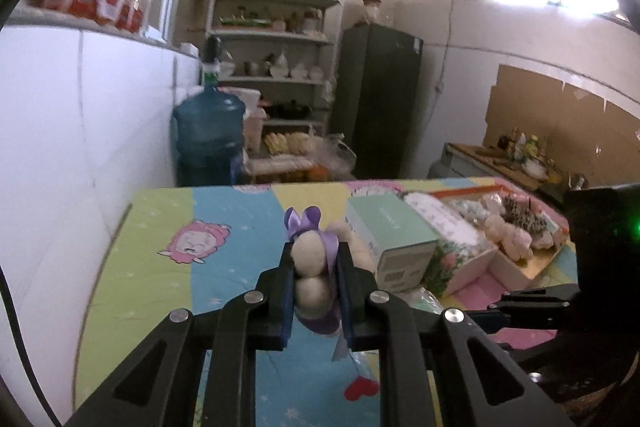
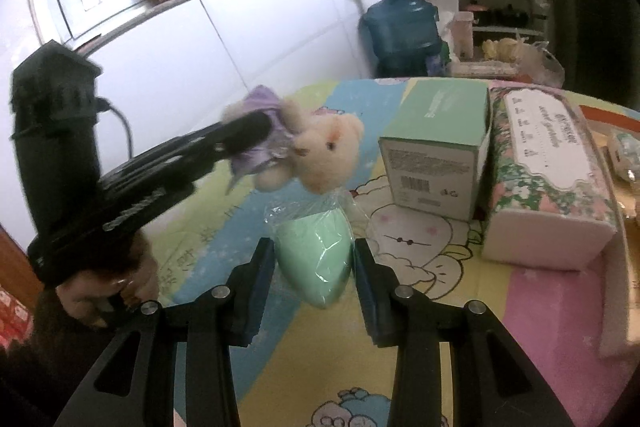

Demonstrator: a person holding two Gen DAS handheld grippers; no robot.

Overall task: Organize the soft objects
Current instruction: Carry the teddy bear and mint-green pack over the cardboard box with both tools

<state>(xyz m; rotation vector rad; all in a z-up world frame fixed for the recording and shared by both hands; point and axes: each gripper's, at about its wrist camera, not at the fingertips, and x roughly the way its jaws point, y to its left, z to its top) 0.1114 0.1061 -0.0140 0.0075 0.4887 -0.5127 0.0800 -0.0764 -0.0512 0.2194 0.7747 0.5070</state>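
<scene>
A cream plush bear (image 1: 308,255) with a purple ribbon and dress is clamped between the pads of my left gripper (image 1: 315,253), which is shut on it and holds it above the cartoon-print table cover (image 1: 160,227). In the right wrist view the same left gripper (image 2: 262,131) comes in from the left, with the bear's head (image 2: 330,155) sticking out past its fingers. My right gripper (image 2: 313,251) is shut on a mint-green egg-shaped sponge (image 2: 316,259) wrapped in clear plastic, just below the bear.
A mint-green carton (image 2: 436,155) and a floral tissue pack (image 2: 548,179) stand to the right on the table. Behind them is a shallow wooden box (image 1: 516,267) holding several plush toys. A white wall runs along the left; a blue water jug (image 1: 208,131) stands past the table's far edge.
</scene>
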